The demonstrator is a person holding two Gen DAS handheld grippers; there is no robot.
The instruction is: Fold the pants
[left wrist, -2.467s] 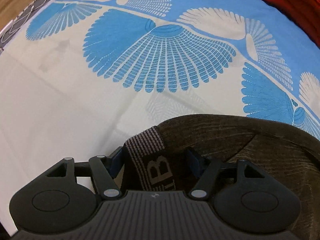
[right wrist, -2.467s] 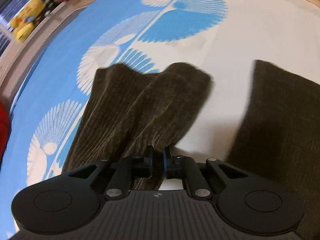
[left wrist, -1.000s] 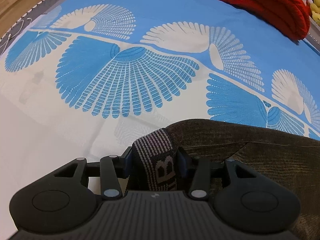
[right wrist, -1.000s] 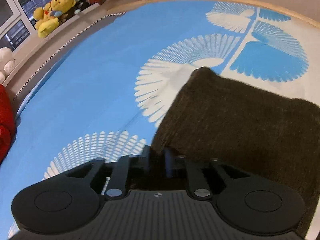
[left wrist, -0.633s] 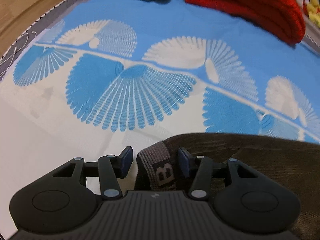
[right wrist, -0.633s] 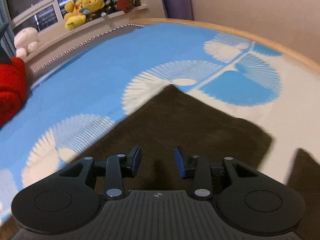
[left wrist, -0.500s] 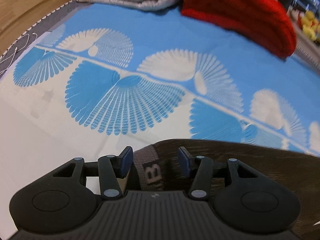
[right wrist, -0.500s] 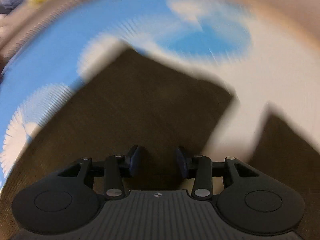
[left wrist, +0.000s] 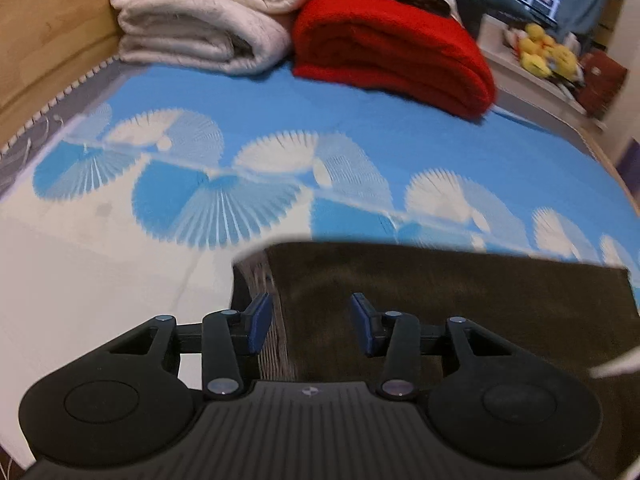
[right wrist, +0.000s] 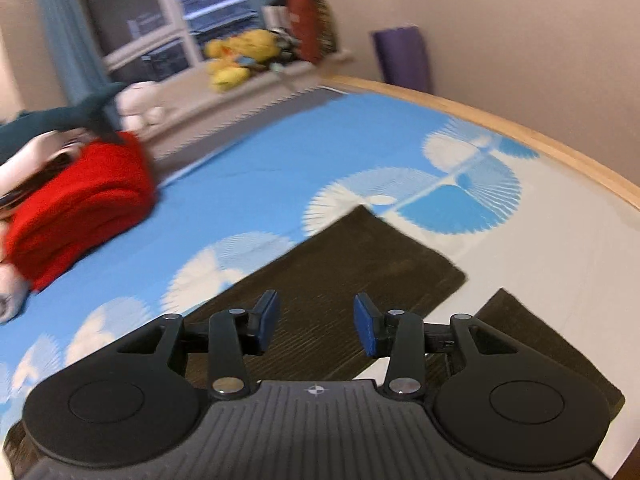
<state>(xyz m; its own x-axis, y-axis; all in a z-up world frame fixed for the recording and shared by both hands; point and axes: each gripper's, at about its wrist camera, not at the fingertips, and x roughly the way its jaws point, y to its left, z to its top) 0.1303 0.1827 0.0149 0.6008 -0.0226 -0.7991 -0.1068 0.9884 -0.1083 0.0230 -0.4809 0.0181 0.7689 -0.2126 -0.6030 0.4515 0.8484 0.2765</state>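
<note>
My left gripper (left wrist: pixel 311 322) is closing on nothing, my right gripper (right wrist: pixel 316 322) is opening, empty; the brown pants (left wrist: pixel 460 292) lie folded on the bed sheet (left wrist: pixel 100 280), low in both frames.

Both wrist views motion-blurred. Pants (left wrist: pixel 460 300) run under the left gripper (left wrist: pixel 312 322) body, near edge hidden; waistband (left wrist: pixel 262 280) lettering smeared, unreadable. Right view: pants (right wrist: pixel 352 264) cut off at the lower left and covered by the right gripper (right wrist: pixel 316 322); second dark panel (right wrist: pixel 532 328) partly behind it. Red blanket (right wrist: pixel 76 204) cut by the left edge. Plush toys (right wrist: pixel 240 60) on the sill too blurred to identify. Bedsheet (left wrist: pixel 420 128) pattern smeared.
</note>
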